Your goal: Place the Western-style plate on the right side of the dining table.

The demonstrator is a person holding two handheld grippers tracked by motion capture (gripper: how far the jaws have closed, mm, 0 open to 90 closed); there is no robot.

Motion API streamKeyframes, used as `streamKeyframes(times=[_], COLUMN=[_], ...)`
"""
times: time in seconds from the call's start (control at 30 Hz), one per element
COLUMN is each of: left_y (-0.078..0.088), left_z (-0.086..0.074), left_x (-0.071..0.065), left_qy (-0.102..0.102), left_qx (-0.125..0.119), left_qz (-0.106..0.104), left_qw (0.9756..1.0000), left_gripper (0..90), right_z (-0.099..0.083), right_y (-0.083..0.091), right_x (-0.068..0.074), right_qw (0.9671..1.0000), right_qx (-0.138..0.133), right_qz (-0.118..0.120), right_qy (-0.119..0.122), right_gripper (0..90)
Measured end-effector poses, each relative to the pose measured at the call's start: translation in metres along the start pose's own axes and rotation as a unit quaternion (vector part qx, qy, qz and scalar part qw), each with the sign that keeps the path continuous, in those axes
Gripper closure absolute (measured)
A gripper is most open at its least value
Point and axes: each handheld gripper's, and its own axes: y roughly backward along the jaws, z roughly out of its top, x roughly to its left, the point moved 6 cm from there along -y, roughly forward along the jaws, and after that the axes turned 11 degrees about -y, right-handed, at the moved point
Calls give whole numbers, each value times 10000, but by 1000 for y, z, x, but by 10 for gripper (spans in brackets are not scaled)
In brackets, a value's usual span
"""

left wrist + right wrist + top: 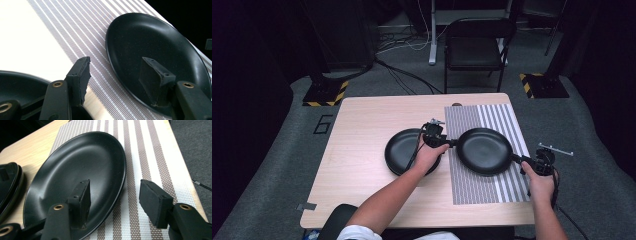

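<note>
Black plate (484, 151) is seen lying flat on the striped placemat (472, 187), its shallow bowl bare and glossy, with nothing in it; a smooth round rim and a faint speckle are visible in the left gripper view (160, 50). In the right gripper view the same plate (75, 182) is shown overlapping the mat's left edge toward the bare wood. Left of the plate, off the mat, a stack of black plates (404, 150) is set on the counter (362, 125), close beside it but apart; nothing is seen in the top one.

At the plate's left rim the left gripper (435, 139) is held, jaws parted with nothing between the pads, one pad above the plate's inside and the other above the mat. At the plate's right rim the right gripper (532, 162) is held likewise, jaws apart and gripping nothing, the rim lying between them untouched.

Beyond the plate, mat and bare wood are left free up to the counter's far edge; on its right, a narrow strip of mat remains before the counter's edge.
</note>
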Motion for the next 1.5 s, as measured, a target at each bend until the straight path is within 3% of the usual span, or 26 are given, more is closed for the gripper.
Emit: streamKeyframes(times=[0.4,0.57,0.77,1.1,1.5], left_y=[35,47,57,82,118], left_z=[-8,-16,-25,-38,-68], left_x=[16,27,36,53,83], left_qy=[-80,-67,-12,27,93], left_qx=[-71,-86,-75,-130,-91], left_qz=[15,127,220,410,753], left_qw=[9999,9999,9997,9991,9971], left_gripper=[405,406,406,404,404], right_z=[2,0,0,-1,-15], right_y=[4,0,-2,0,12], right_x=[20,34,49,62,82], right_qw=[9975,9958,9947,9928,9879], right_qx=[-142,-66,17,66,145], right_qz=[-186,-97,126,252,542], right_qy=[663,904,1020,1172,1448], right_gripper=[429,429,425,422,421])
